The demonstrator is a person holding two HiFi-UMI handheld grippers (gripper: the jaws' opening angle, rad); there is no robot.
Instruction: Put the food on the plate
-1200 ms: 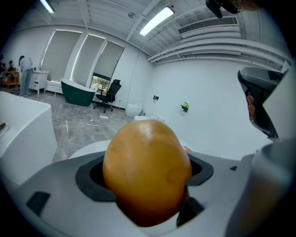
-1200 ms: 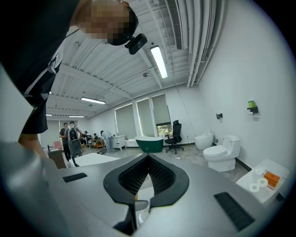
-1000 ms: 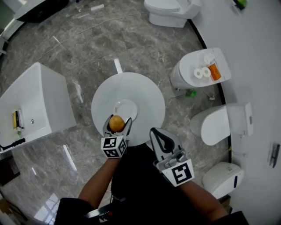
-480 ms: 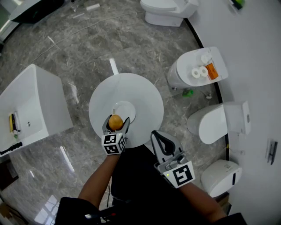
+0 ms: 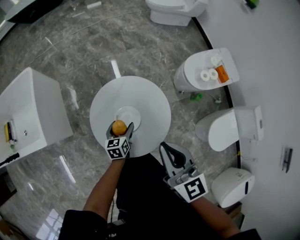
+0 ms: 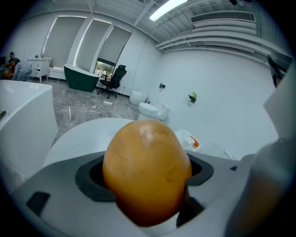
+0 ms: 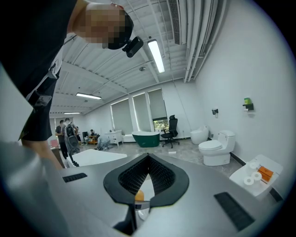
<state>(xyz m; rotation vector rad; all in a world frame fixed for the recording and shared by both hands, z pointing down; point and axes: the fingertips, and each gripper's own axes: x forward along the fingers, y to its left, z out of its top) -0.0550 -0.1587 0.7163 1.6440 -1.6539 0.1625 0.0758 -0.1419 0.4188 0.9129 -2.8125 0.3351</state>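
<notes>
A round orange-brown food item (image 5: 119,127) is clamped between the jaws of my left gripper (image 5: 119,128), just over the near edge of a small white plate (image 5: 129,113). The plate sits in the middle of a round white table (image 5: 150,105). In the left gripper view the food (image 6: 145,169) fills the space between the jaws of the left gripper (image 6: 145,178), and the table (image 6: 81,134) lies behind it. My right gripper (image 5: 169,152) hangs beside the table's near right edge, shut and empty. The right gripper (image 7: 147,178) shows its ribbed pads closed together.
A white tub-like fixture (image 5: 28,112) stands to the left. White toilets (image 5: 204,75) (image 5: 229,129) (image 5: 232,187) line the wall on the right, one carrying paper rolls (image 5: 208,75); another toilet (image 5: 171,11) stands far ahead. Grey marble floor (image 5: 70,56) surrounds the table.
The head view has shifted, so the whole scene sits a little left and up. The left gripper still holds the food at the plate's near edge; the right gripper stays shut.
</notes>
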